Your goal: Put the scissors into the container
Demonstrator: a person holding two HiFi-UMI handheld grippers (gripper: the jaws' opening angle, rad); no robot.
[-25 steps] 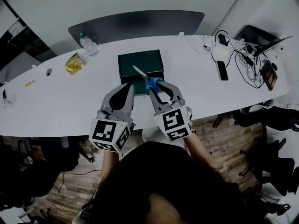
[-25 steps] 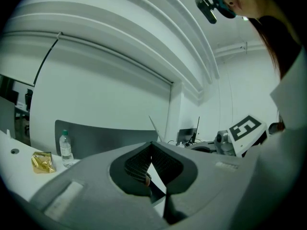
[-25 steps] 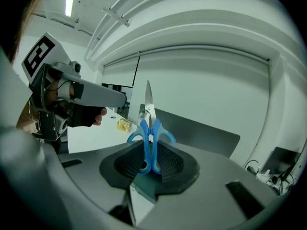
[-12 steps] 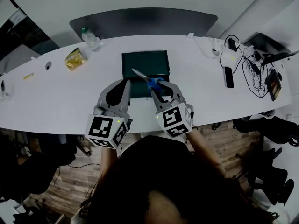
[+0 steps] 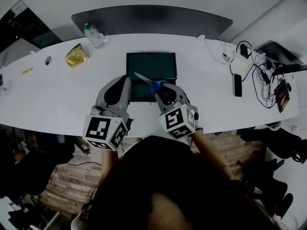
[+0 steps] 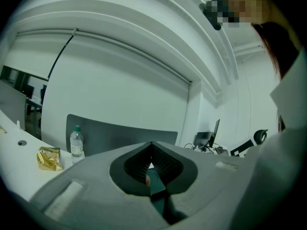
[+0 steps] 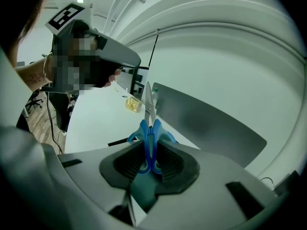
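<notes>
1. While the blue handles of the scissors (image 7: 149, 128) are pinched between the pads of the right gripper (image 7: 149, 150), the closed blades are pointed out past the jaws.
2. The jaws of the left gripper (image 6: 151, 145) are pressed together at their tips. Nothing is held between them, and only a sliver of dark green is seen through the gap behind the tips.
3. From the head view, the scissors are seen over the near part of the dark green container (image 5: 151, 63). The blades are angled away from the person and to the left, with the tip above the container's left side. Whether the scissors touch the container cannot be told.
4. The left gripper is held at the container's left edge, well apart from the scissors.
5. Against the picture from a second ago, little is changed. The same pinch on the handles is kept, the scissors are still held over the container's near half, and the left jaws stay together. The whole scene is merely shifted a little in the head view.
6. The container is set on a white table (image 5: 57, 99). A water bottle (image 5: 93, 35) and a yellow packet (image 5: 76, 56) are seen towards the far left, and a phone (image 5: 238, 85) and tangled cables (image 5: 259, 73) at the right.
</notes>
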